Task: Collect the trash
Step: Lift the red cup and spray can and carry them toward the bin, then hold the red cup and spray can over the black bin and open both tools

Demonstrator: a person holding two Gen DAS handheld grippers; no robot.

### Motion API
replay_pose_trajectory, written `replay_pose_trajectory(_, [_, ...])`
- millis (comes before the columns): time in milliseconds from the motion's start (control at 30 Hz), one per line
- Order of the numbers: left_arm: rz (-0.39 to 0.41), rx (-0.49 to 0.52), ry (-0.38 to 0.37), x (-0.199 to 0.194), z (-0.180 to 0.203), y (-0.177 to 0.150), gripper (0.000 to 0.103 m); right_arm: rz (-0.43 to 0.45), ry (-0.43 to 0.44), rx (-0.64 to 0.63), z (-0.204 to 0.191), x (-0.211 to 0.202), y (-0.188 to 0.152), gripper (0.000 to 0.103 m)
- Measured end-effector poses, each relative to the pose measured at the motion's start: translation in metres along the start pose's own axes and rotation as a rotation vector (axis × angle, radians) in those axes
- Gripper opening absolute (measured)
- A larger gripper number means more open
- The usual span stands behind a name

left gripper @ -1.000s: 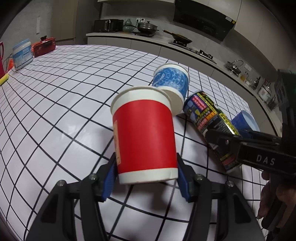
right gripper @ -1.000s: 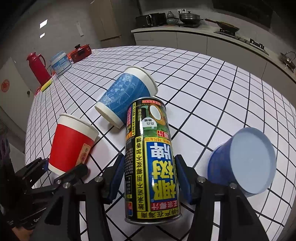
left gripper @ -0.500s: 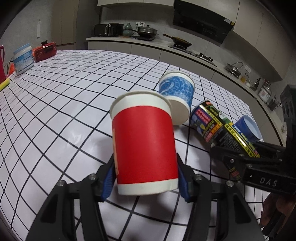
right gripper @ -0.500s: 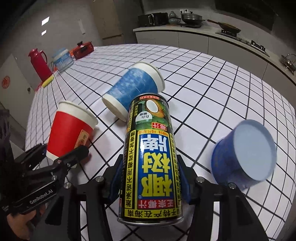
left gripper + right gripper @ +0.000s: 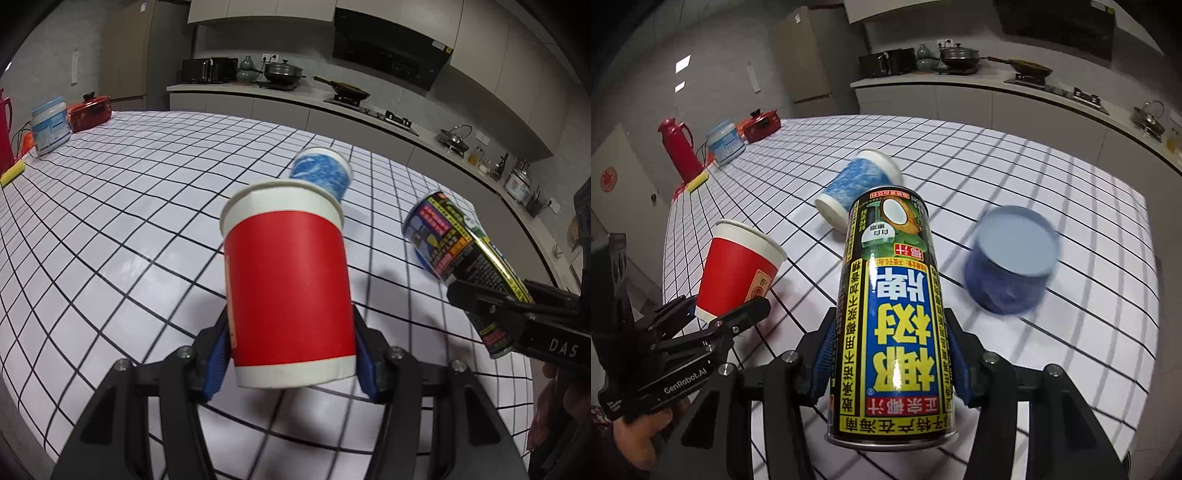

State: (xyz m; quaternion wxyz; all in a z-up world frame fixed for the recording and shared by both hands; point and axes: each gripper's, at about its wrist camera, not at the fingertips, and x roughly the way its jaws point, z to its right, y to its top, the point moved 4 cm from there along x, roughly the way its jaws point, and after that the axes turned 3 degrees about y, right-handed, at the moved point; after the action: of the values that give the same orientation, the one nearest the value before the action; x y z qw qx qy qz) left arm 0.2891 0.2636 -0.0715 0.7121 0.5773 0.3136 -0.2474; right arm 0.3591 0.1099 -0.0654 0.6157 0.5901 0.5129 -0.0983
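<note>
My left gripper (image 5: 291,354) is shut on a red paper cup (image 5: 288,280) with a white rim and holds it above the grid-patterned table (image 5: 110,206). My right gripper (image 5: 890,354) is shut on a black and yellow drink can (image 5: 894,310), also lifted; the can shows at the right of the left wrist view (image 5: 461,266). The red cup shows at the left of the right wrist view (image 5: 738,273). A blue patterned paper cup (image 5: 857,184) lies on its side on the table. A blue tub (image 5: 1012,266) lies tipped at the right.
At the table's far left end stand a red kettle (image 5: 679,147), a blue-white container (image 5: 726,142), a red pot (image 5: 761,123) and a yellow sponge (image 5: 698,181). A kitchen counter (image 5: 369,110) with a stove and pans runs behind the table.
Both grippers have risen from the table with their loads, the red cup and the can. The table and the lying blue cup and tub now sit farther below.
</note>
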Motion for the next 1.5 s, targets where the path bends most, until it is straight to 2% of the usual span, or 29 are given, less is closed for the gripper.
replay_pose_trajectory(367, [0.018,0.088,-0.089,-0.021,0.081,-0.014,0.058,0.079,-0.08,0.086,0.069,-0.089,-0.039,0.055])
replay_pose_trajectory(933, [0.016,0.246,-0.238,-0.05,0.228,-0.055,0.058,0.15,-0.233,0.244,0.187,-0.224,-0.129,0.055])
replay_pose_trajectory(1233, [0.0,0.298,-0.278,-0.059,0.282,-0.078,0.058,0.154,-0.28,0.292,0.226,-0.265,-0.173,0.055])
replay_pose_trajectory(1500, [-0.048,0.332,-0.307,-0.056,0.325,-0.118,0.058,0.106,-0.307,0.316,0.26,-0.275,-0.222,0.055])
